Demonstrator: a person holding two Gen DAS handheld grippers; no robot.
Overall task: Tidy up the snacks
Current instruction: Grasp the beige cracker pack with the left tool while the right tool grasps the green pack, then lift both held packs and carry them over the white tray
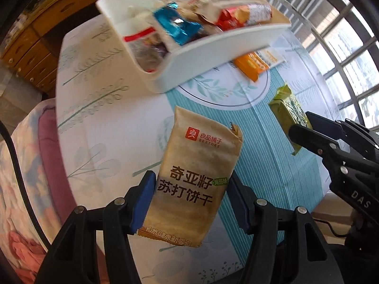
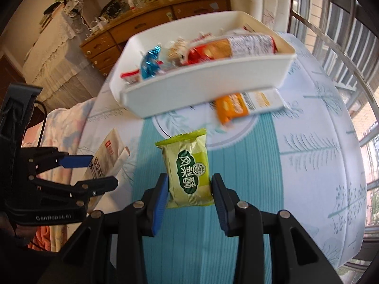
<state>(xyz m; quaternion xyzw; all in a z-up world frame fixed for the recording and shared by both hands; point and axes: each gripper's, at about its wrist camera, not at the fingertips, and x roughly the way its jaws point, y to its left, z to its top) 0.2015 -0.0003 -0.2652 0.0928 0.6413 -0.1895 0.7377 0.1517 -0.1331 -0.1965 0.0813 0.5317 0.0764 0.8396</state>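
My left gripper (image 1: 191, 201) is shut on a tan soda-cracker packet (image 1: 196, 177) and holds it above the table, in front of a white bin (image 1: 213, 47) of snacks. My right gripper (image 2: 189, 201) is shut on a green pastry packet (image 2: 188, 175), also lifted over the teal-striped cloth. The right gripper shows at the right in the left wrist view (image 1: 300, 127) with the green packet (image 1: 289, 111). The left gripper shows at the left in the right wrist view (image 2: 94, 170) with the tan packet (image 2: 106, 156). The white bin (image 2: 201, 82) holds several wrapped snacks.
An orange and white snack packet (image 1: 258, 62) lies on the table by the bin's front, also visible in the right wrist view (image 2: 246, 105). The round table (image 2: 319, 142) has a floral cloth. A wooden dresser (image 2: 146, 26) stands behind, window bars (image 2: 336, 23) to the right, bedding (image 1: 21, 165) at left.
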